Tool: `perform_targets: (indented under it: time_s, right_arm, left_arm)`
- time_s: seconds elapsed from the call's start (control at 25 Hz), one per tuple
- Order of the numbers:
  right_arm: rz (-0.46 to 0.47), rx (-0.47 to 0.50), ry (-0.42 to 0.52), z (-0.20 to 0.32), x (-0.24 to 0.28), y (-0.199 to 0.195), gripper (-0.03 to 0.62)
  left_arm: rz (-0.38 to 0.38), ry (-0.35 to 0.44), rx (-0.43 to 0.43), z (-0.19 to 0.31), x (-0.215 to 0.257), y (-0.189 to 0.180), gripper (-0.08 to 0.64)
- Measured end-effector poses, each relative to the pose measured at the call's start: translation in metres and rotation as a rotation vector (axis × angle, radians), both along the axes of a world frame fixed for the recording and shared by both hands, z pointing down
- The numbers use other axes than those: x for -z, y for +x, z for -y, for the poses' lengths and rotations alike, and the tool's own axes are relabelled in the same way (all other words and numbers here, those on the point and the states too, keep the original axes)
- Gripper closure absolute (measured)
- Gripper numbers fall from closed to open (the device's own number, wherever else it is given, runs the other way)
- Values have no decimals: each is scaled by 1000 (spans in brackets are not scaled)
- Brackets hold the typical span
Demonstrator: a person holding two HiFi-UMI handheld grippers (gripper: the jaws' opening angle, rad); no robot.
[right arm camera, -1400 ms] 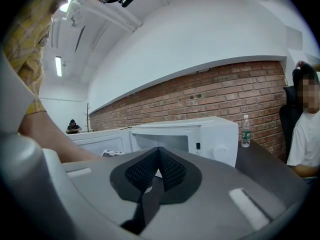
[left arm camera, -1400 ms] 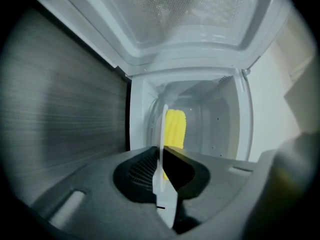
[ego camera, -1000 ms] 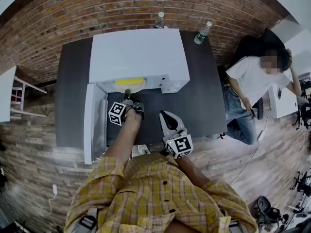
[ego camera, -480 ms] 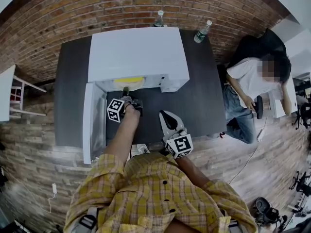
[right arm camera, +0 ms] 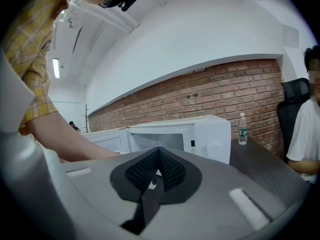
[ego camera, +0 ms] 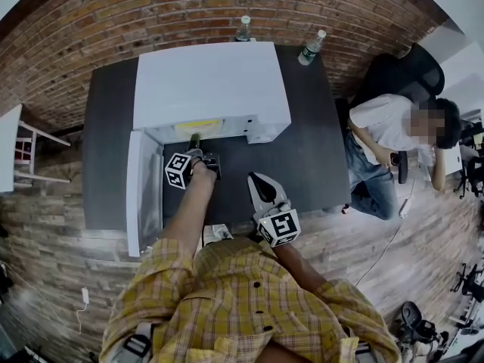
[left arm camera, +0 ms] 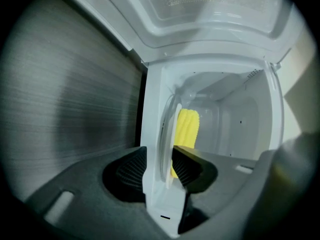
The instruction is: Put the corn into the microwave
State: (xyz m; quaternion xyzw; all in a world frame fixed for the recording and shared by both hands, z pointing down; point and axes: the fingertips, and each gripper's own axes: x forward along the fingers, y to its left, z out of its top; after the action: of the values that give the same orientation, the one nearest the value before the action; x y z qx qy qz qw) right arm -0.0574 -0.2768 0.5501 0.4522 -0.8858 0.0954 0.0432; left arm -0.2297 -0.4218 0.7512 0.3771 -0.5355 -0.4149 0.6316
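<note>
The boxy white microwave [ego camera: 212, 82] has its door [ego camera: 138, 191] swung open to the left of the left gripper [left arm camera: 159, 156]. Two clear plastic bottles [ego camera: 243, 27] stand beyond it, and a seated person [ego camera: 386, 127] is off past the right gripper [right arm camera: 159, 151]. The dark worktop [ego camera: 310, 157] is backed by a red brick wall [ego camera: 151, 6]. The left gripper's jaws have just been opening and stand astride a pale plate's rim [left arm camera: 167, 129]. The right gripper's jaws are closed and empty. The ribbed yellow corn cob [left arm camera: 189, 126] lies on that plate, just ahead, inside the cavity.

- The microwave [ego camera: 212, 82] had a smooth, glossy white shell, plastic or painted metal.
- The table [ego camera: 310, 157] was dark and matt, with a fine grain.
- The wall [ego camera: 151, 13] was rough red brick.
- The shirt [ego camera: 242, 301] was checked cloth.
- The right gripper [right arm camera: 159, 154] was matt grey plastic; its pads [right arm camera: 172, 170] were black and ribbed.
- The corn [left arm camera: 188, 126] looked ridged, with a slight sheen.
</note>
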Motion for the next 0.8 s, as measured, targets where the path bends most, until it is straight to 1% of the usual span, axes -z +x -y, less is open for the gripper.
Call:
perform_targets:
  time_s: [0.12, 0.28, 0.72, 0.8]
  right_arm:
    - [-3, -6, 1, -1, 1, 3, 592]
    - [-5, -6, 1, 0, 2, 6, 592]
    - [-7, 8, 2, -6, 4, 11, 592]
    - [-7, 15, 3, -9, 5, 11, 592]
  left_arm:
    - [-5, 1, 12, 0, -1, -1, 396]
    - [-7, 4, 0, 0, 1, 0, 396]
    - [-2, 63, -46, -22, 26, 15, 396]
    - [-3, 76, -45, -27, 32, 16, 408]
